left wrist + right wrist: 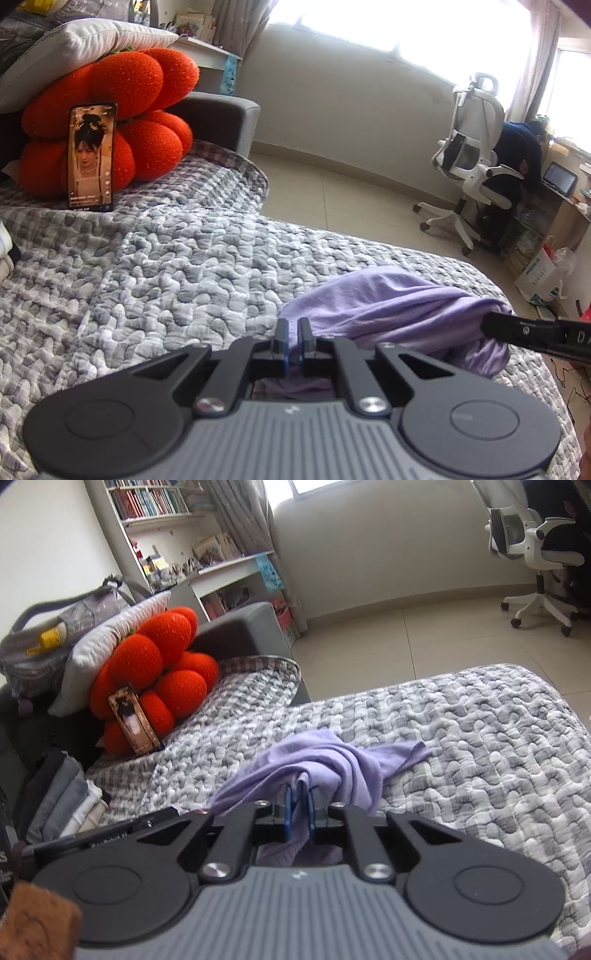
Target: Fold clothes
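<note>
Closest in, left gripper point(294, 338) pinched nearly shut on a bit of the purple top point(399, 310), with soft cloth squeezed between the two fingers. Same with the right gripper point(299, 812): narrow, biting a bunch of the purple top point(325, 760), cloth hanging down between the blue pads point(287, 818). Purple top lying crumpled in a heap on the gray bumpy quilt point(166, 266), part lifted by both grips, one loose end spread flat toward the far side. Looks light, thin and floppy, so likely to sag and bunch, not hold a shape; not slippery by the look of it, and nothing to break. Best to grab at edges or corners, well apart, so it can be pulled flat; hard to tell from the heap which part is a sleeve or hem. A little further left, a stack of folded clothes point(70, 797) in grays and white at the edge of the bed. Further back, a phone point(92, 157) leaning on a big red puffy cushion point(122, 110), white pillow point(77, 48) on top. Beside that, a gray bag point(48, 646) with something yellow poking out; rest of what's inside hidden. Far away, shelves of books point(147, 498) and a white desk chair point(472, 147) by the bright window.
</note>
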Demonstrator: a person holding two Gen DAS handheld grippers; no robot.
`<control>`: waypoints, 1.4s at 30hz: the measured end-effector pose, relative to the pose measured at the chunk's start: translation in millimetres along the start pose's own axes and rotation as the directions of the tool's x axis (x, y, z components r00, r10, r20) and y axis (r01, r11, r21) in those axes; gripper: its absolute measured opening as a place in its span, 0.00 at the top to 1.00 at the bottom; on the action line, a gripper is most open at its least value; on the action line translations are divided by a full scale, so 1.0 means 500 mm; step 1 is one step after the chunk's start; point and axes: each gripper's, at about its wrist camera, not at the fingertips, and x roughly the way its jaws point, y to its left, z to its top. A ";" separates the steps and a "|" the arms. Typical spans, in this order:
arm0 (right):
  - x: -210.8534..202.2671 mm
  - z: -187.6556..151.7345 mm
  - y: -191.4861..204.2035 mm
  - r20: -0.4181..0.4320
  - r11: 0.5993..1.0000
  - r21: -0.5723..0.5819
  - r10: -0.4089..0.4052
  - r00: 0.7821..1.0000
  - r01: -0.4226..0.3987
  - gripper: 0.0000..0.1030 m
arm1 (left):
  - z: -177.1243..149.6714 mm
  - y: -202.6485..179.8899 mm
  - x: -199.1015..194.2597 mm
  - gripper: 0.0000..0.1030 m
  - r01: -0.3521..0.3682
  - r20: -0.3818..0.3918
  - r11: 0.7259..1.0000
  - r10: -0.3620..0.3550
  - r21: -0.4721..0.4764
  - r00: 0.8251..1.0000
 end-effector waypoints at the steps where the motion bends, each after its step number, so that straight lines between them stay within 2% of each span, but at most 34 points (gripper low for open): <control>1: -0.002 0.002 0.000 0.007 1.000 0.004 0.007 1.000 -0.007 0.89 | 0.000 -0.001 0.001 0.91 0.012 -0.008 1.000 -0.012 0.000 1.000; 3: -0.007 0.004 0.000 0.017 1.000 0.011 0.019 1.000 -0.019 0.89 | 0.000 0.001 0.006 0.76 0.036 -0.034 0.999 -0.036 -0.019 0.999; 5: -0.012 0.007 0.000 0.029 0.999 0.018 0.031 0.999 -0.032 0.89 | -0.002 0.002 0.009 0.66 0.049 -0.051 0.998 -0.050 -0.027 0.997; 10: -0.028 0.012 -0.006 0.057 0.999 0.033 0.032 0.998 -0.034 0.89 | -0.008 -0.010 0.001 0.57 0.037 -0.034 0.999 -0.037 0.006 0.999; 15: -0.038 0.013 -0.012 0.070 0.998 0.044 0.039 0.997 -0.042 0.89 | -0.009 -0.030 -0.010 0.43 0.116 -0.007 0.993 -0.116 0.038 0.993; 19: -0.038 0.011 -0.013 0.068 0.997 0.051 0.052 0.996 -0.056 0.89 | -0.016 -0.064 -0.021 0.41 0.249 -0.014 0.964 -0.248 0.093 0.969; 23: -0.036 0.011 -0.012 0.069 0.998 0.047 0.048 0.996 -0.051 0.89 | -0.026 -0.092 -0.037 0.41 0.367 -0.027 0.921 -0.367 0.132 0.930; 28: -0.026 0.007 -0.012 0.048 0.997 0.054 0.045 0.998 -0.047 0.89 | -0.037 -0.110 -0.044 0.43 0.483 -0.049 0.866 -0.481 0.127 0.875; 31: -0.022 0.005 -0.010 0.034 0.997 0.056 0.054 0.998 -0.056 0.89 | -0.046 -0.128 -0.040 0.53 0.492 -0.061 0.860 -0.488 0.137 0.871; 34: -0.022 0.002 -0.003 0.023 0.996 0.052 0.074 0.997 -0.075 0.89 | -0.051 -0.142 -0.037 0.59 0.477 -0.060 0.866 -0.473 0.149 0.879; 36: -0.024 -0.001 0.003 0.019 0.995 0.046 0.084 0.996 -0.085 0.89 | -0.050 -0.144 -0.033 0.84 0.458 -0.058 0.877 -0.455 0.142 0.889; 37: -0.024 -0.003 0.006 0.017 0.995 0.043 0.087 0.996 -0.087 0.89 | -0.050 -0.143 -0.032 0.90 0.447 -0.058 0.884 -0.443 0.135 0.894; 39: -0.022 -0.004 0.008 0.013 0.996 0.035 0.085 0.996 -0.085 0.89 | -0.046 -0.137 -0.030 0.94 0.416 -0.054 0.902 -0.413 0.117 0.909; 42: -0.018 -0.006 0.010 0.009 0.996 0.025 0.080 0.997 -0.080 0.86 | -0.036 -0.120 -0.032 0.94 0.367 -0.048 0.927 -0.364 0.083 0.930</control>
